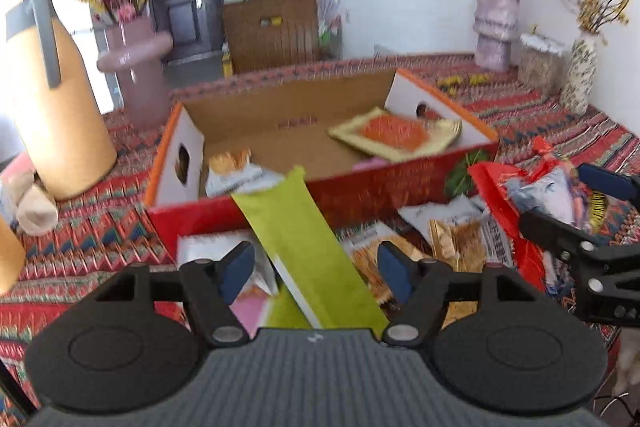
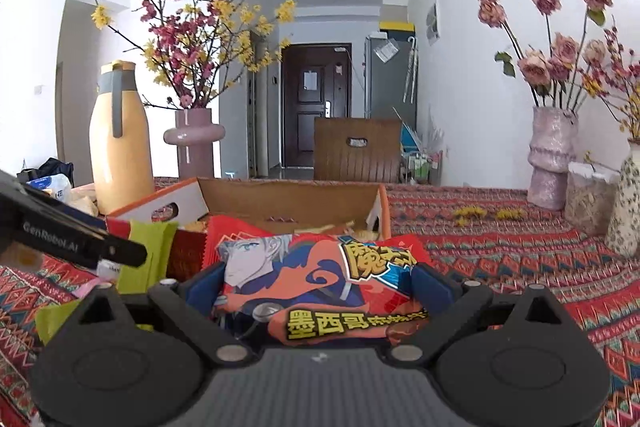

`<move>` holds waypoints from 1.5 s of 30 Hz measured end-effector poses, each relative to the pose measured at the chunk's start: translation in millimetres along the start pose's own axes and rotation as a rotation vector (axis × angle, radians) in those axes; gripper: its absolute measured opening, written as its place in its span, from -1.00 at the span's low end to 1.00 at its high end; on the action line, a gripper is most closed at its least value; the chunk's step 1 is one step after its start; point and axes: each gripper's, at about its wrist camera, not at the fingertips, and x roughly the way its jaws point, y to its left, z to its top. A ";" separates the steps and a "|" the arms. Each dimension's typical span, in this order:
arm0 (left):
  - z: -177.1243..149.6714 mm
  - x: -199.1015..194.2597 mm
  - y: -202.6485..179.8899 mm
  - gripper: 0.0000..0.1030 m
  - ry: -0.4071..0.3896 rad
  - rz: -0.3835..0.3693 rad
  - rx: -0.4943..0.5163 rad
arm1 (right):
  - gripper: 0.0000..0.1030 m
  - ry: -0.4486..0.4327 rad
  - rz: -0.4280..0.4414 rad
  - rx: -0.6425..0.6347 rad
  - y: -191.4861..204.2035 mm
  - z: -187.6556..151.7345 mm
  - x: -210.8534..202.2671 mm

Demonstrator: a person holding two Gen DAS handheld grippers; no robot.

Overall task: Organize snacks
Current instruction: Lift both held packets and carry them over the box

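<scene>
An open cardboard box [image 1: 256, 107] with red sides stands on the patterned tablecloth; inside lie a yellow-orange packet [image 1: 394, 135] and a white-orange packet [image 1: 236, 173]. A green packet [image 1: 308, 251] leans against the box's front wall, between the open fingers of my left gripper [image 1: 316, 269], which does not touch it. Several snack packets [image 1: 452, 239] lie in front of the box. My right gripper [image 2: 316, 287] is shut on a red-orange anime snack bag [image 2: 320, 279], held just in front of the box [image 2: 288, 199]; it also shows in the left wrist view [image 1: 536, 199].
A tall orange jug [image 1: 52, 107], a pink vase [image 1: 136, 67] and rolled cloth stand left of the box. A pink vase [image 2: 552, 155], a jar [image 2: 588, 195] and a floral vase stand at the right by the wall. A wooden chair [image 2: 356, 147] stands beyond the table.
</scene>
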 end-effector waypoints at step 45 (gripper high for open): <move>94.2 34.7 50.9 -0.25 -0.161 0.097 -0.198 | 0.89 -0.040 0.022 -0.040 15.2 77.9 97.4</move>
